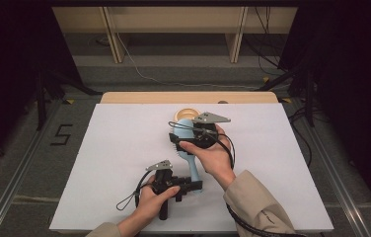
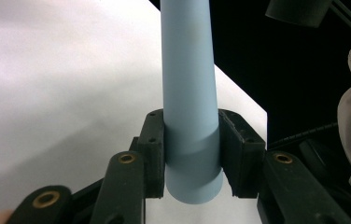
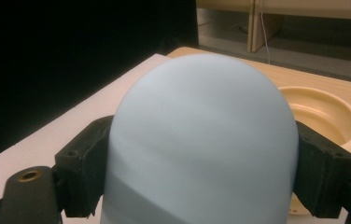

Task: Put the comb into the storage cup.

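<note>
A light blue hairbrush (image 1: pixel 192 167) lies lengthwise near the middle of the white tabletop (image 1: pixel 119 158), held at both ends. My left gripper (image 1: pixel 196 186) is shut on the end of its handle (image 2: pixel 188 88), a pad pressing on either side. My right gripper (image 1: pixel 179 137) has its jaws spread wide around the rounded brush head (image 3: pixel 201 135), and both pads touch the head's sides. In the high view, dark bristles show at the head's left edge. A person's hands hold both grippers from the near side.
A cream bowl (image 1: pixel 189 113) stands just beyond the brush head, close to the right gripper (image 3: pixel 334 116). The table's wooden far edge (image 1: pixel 188 97) lies behind it. Cables trail from both grippers toward the near edge. Dark stands flank the table.
</note>
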A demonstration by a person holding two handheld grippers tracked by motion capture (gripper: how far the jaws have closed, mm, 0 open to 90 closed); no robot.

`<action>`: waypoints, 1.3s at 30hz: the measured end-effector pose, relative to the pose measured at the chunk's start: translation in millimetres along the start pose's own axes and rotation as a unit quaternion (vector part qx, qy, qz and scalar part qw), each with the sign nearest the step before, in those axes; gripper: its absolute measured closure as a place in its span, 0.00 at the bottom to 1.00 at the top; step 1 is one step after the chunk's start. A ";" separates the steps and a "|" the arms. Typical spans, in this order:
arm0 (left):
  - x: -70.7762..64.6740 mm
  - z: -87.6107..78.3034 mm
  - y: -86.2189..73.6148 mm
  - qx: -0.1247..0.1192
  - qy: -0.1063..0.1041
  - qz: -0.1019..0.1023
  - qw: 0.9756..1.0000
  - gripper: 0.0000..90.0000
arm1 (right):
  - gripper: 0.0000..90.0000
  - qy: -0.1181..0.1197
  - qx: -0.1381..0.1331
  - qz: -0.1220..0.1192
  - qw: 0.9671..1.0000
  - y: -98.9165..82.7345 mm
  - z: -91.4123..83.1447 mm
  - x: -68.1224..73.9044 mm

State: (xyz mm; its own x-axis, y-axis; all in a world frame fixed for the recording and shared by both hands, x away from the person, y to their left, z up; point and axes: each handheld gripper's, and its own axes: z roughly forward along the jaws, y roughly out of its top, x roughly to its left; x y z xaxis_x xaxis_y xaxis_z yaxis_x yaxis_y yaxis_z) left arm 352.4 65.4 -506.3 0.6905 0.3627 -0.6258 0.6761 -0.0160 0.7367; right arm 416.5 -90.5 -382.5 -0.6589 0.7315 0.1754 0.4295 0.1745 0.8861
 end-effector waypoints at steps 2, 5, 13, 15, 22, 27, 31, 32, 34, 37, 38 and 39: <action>-0.1 -0.1 0.1 -0.001 0.000 0.000 1.000 0.71 | 0.21 0.001 -0.001 0.000 1.000 0.2 -0.1 0.3; -0.3 -0.3 0.3 -0.002 0.001 0.002 1.000 0.71 | 0.21 0.002 -0.001 0.000 1.000 1.0 -0.7 0.6; -0.8 -1.3 1.3 -0.004 0.003 0.009 1.000 0.70 | 0.21 0.003 -0.005 0.005 1.000 3.3 -3.5 0.5; -1.1 -2.1 1.7 -0.005 0.003 0.009 1.000 0.70 | 0.22 0.005 -0.007 0.009 1.000 3.8 -4.3 0.3; 2.1 -6.9 3.7 -0.008 0.013 0.012 1.000 0.66 | 0.22 0.005 -0.024 0.013 1.000 7.7 -10.5 -0.4; 4.0 -11.5 7.3 -0.014 0.026 0.020 0.999 0.62 | 0.22 0.005 -0.042 0.017 0.999 12.6 -18.2 -2.2; 5.0 -13.9 10.0 -0.010 0.041 0.038 0.998 0.52 | 0.22 -0.002 -0.054 0.012 0.998 16.0 -23.7 -2.5; 5.2 -14.0 10.3 -0.008 0.044 0.042 0.998 0.48 | 0.22 -0.003 -0.056 0.010 0.998 16.7 -24.8 -2.7; 4.2 -14.6 11.0 -0.006 0.055 0.055 0.997 0.41 | 0.22 -0.004 -0.060 0.010 0.998 17.9 -26.8 -3.2; 1.5 -16.1 13.4 0.005 0.070 0.075 0.995 0.30 | 0.22 -0.008 -0.067 0.009 0.998 19.5 -29.7 -3.9; 0.4 -17.0 14.4 0.008 0.078 0.084 0.993 0.27 | 0.22 -0.011 -0.071 0.008 0.997 20.1 -30.8 -4.4; -0.6 -18.2 15.6 0.013 0.086 0.096 0.992 0.23 | 0.22 -0.013 -0.075 0.008 0.997 20.8 -32.1 -4.7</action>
State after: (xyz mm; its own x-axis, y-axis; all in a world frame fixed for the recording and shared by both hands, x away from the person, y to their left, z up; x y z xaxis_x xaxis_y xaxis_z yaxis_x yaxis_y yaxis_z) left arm 357.8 81.9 -489.7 0.7542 0.5047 -0.4201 0.5443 -0.1227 0.8299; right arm 408.7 -111.4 -351.1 -0.6360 0.7501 0.1811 0.3417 0.0634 0.9377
